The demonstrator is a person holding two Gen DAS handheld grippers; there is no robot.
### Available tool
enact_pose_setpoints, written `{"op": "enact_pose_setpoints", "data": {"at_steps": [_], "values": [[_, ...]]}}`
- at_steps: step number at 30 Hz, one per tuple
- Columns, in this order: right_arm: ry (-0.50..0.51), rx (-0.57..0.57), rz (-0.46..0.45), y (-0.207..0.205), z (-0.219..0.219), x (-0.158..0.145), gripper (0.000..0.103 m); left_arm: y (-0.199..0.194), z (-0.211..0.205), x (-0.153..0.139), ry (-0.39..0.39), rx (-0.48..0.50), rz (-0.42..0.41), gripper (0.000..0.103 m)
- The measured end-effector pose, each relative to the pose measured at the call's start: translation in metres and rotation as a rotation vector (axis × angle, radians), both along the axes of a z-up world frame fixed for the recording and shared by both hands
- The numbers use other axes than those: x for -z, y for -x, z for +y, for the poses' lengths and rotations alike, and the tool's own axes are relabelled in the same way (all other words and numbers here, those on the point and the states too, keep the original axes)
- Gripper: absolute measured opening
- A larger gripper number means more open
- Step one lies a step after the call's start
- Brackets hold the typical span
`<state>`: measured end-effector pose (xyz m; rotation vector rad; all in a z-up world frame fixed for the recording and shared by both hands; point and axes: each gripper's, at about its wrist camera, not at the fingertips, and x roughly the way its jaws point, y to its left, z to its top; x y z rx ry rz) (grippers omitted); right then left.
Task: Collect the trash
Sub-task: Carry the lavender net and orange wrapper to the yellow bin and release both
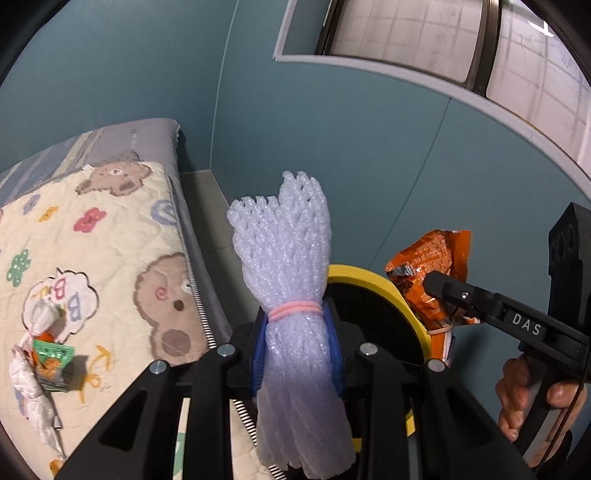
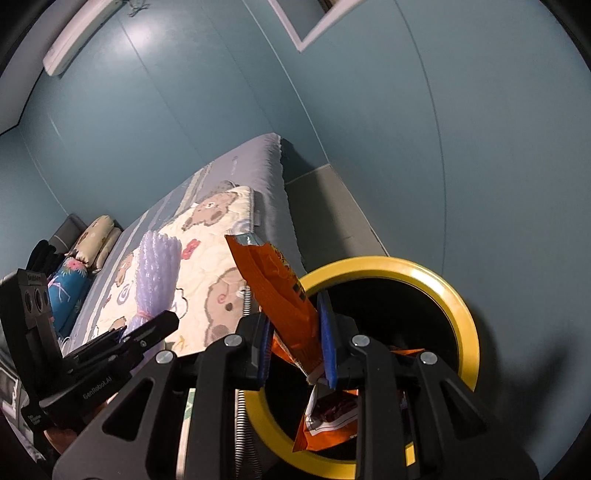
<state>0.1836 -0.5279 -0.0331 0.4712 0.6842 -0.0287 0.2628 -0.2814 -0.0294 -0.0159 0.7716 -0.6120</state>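
- Left gripper (image 1: 297, 354): blue pads clamped on a white foam net sleeve (image 1: 291, 295), bundled with a pink rubber band (image 1: 295, 309) just above the pads. Sleeve stands upright, centre of the left wrist frame, top fanned out, tail hanging below the pads.
- Same sleeve in the right wrist view at left-centre (image 2: 157, 273), with the left gripper (image 2: 147, 328) closed around it near the band.
- Right gripper (image 2: 295, 339): blue pads pinching an orange snack wrapper (image 2: 280, 295). Torn open end points up toward the bed; lower end with white and dark print hangs below the pads, inside the bin opening.
- Left wrist view: right gripper (image 1: 441, 288) at right edge, tips closed on the wrapper (image 1: 432, 273); a white rubber band (image 1: 439, 329) circles the wrapper's lower part. Person's hand (image 1: 532, 391) on the handle, lower right.
- Trash bin (image 2: 461, 302): yellow rim, black inside, lower right of the right wrist frame, just beside the bed edge. In the left wrist view the rim (image 1: 365, 277) shows behind the sleeve.
- Bed (image 1: 155, 136) with bear-print quilt (image 1: 110, 236) fills the left half of the left wrist frame.
- More trash on the quilt, lower left: twisted white plastic (image 1: 27, 384) and a small green-orange packet (image 1: 51, 360), touching each other.
- Teal wall (image 1: 369, 147) behind; window (image 1: 424, 33) upper right.
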Motion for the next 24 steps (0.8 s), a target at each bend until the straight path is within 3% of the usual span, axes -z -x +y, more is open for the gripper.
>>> {"op": "enact_pose_setpoints", "data": {"at_steps": [13, 16, 18, 24], "values": [[-0.057, 0.053, 0.084, -0.03, -0.024, 0.054, 0.027, -0.022, -0.03, 0.047, 0.005, 0.058, 0.098, 0.03], [-0.062, 0.073, 0.091, -0.033, -0.025, 0.058, 0.03, -0.027, -0.031, 0.05, 0.022, 0.061, 0.122, 0.038], [-0.057, 0.085, 0.094, -0.031, -0.026, 0.058, 0.035, -0.029, -0.029, 0.052, 0.034, 0.051, 0.131, 0.051], [-0.053, 0.111, 0.093, -0.026, -0.028, 0.057, 0.045, -0.029, -0.022, 0.051, 0.053, 0.026, 0.135, 0.067]]}}
